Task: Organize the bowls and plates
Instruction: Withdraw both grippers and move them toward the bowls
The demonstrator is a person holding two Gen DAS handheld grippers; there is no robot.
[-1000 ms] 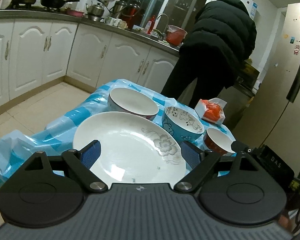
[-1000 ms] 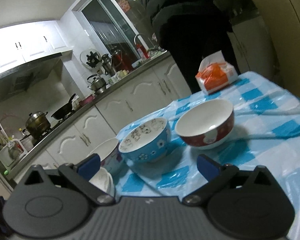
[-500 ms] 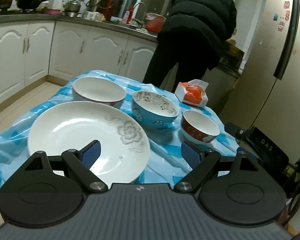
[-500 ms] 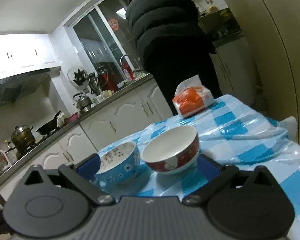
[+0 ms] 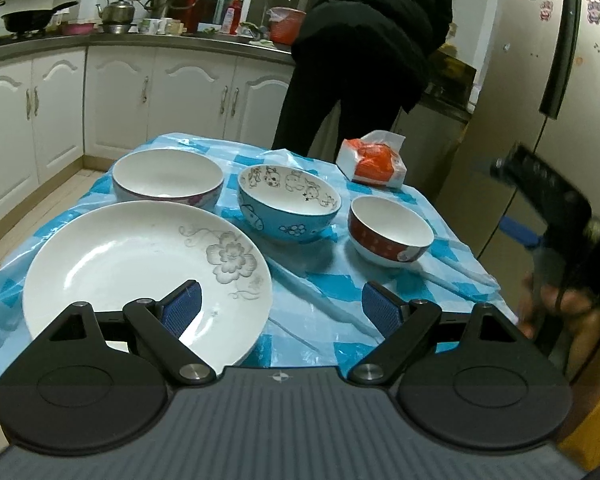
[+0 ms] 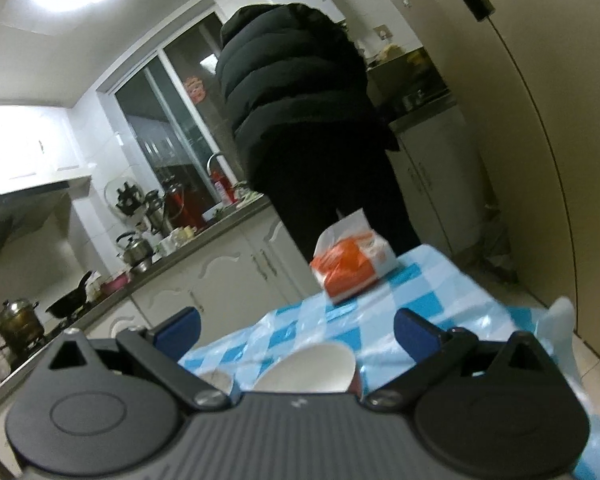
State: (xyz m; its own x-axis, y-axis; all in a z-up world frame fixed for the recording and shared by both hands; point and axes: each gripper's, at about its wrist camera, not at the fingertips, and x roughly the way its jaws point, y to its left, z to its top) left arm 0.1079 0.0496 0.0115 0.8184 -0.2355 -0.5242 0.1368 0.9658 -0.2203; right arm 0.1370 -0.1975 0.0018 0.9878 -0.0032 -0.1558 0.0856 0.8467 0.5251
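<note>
The plate (image 5: 140,268), white with a grey flower print, lies at the near left of the tabletop (image 5: 324,292), which is covered in a blue-and-white checked sheet. The left claw (image 5: 281,307) hovers above the plate's near right edge, its jaws spread wide and holding nothing; its left pad sits over the plate, its right pad over bare sheet. Behind the plate, and close to its rim, stands a wide white bowl (image 5: 168,176). To the right of that is a blue bowl (image 5: 289,208) with cartoon drawings inside, and further right, apart from it, a small red bowl (image 5: 390,230). A tissue pack (image 5: 374,164) rests at the far right of the tabletop.

The right claw (image 6: 297,334) is also wide open and empty, held low at the tabletop's near edge. The red bowl (image 6: 312,368) lies just below and between its pads, close to the claw body and partly hidden by it. The tissue pack (image 6: 352,268) is beyond it. A person in a black jacket (image 5: 372,32) stands behind the tabletop.
</note>
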